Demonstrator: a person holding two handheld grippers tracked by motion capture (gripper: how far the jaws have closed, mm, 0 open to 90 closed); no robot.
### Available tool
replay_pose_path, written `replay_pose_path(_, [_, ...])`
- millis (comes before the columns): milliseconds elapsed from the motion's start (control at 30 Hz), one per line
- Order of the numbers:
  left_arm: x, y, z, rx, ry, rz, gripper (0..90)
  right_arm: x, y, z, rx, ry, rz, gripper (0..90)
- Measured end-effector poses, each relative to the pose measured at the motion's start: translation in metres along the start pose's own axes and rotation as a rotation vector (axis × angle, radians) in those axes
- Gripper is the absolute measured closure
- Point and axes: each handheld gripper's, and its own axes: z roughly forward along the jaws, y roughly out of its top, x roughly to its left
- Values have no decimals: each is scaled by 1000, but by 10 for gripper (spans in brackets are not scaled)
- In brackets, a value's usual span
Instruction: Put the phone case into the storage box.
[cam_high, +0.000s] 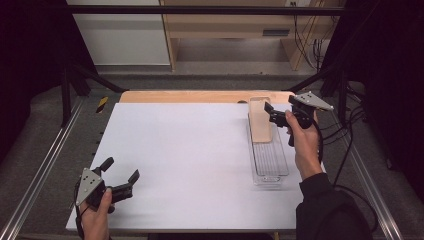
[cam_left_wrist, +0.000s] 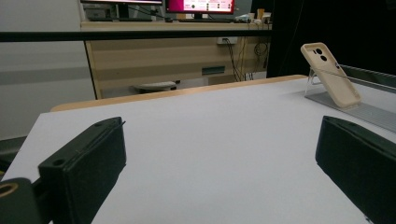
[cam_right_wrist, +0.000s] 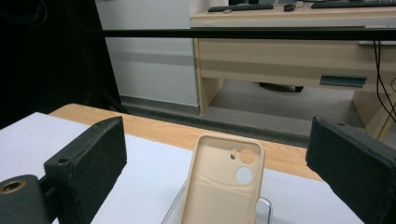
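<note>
White-topped bench (cam_high: 190, 160) with a pale wooden far edge, black frame rails around it, and a beige desk beyond on grey floor. High view: at the right far side, a long clear plastic tray (cam_high: 270, 160) lying lengthwise, with a beige soft-plastic phone case (cam_high: 260, 120) propped at its far end; right hand-held gripper (cam_high: 270, 113) just beside the case's upper edge, jaws spread, nothing between them yet. Left hand-held gripper (cam_high: 121, 171) well apart at the near left corner, also spread and empty, hovering low over bare bench. Judged from this: case apparently seated in the tray, grasp either not yet made or just let go, so removal or final placement left undecided. Left gripper view: black jaws wide apart, and the case (cam_left_wrist: 331, 74) far off, seen from its outer back, leaning tilted on a clear stand, a slope hardly readable from above. Right gripper view: inner hollow of the case (cam_right_wrist: 223, 186) with its camera cut-outs, centred between the released jaws but apart from both, which confirms no contact, something the high view leaves unclear.
</note>
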Motion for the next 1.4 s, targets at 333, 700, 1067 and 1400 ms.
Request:
replay_pose_path(333, [0, 0, 1, 5, 8, -1, 14, -5, 1, -18, -47, -8, 4, 52])
replay_pose_path(700, [-1, 0, 1, 8, -6, 4, 13, -3, 3, -37, -104, -7, -45, 48])
replay_pose_path(1067, [0, -1, 1, 9, -14, -7, 13, -5, 4, -58, -143, -5, -58, 48])
replay_pose_path(1400, [1, -1, 0, 6, -16, -12, 13, -7, 1, -77, -161, 12, -91, 39])
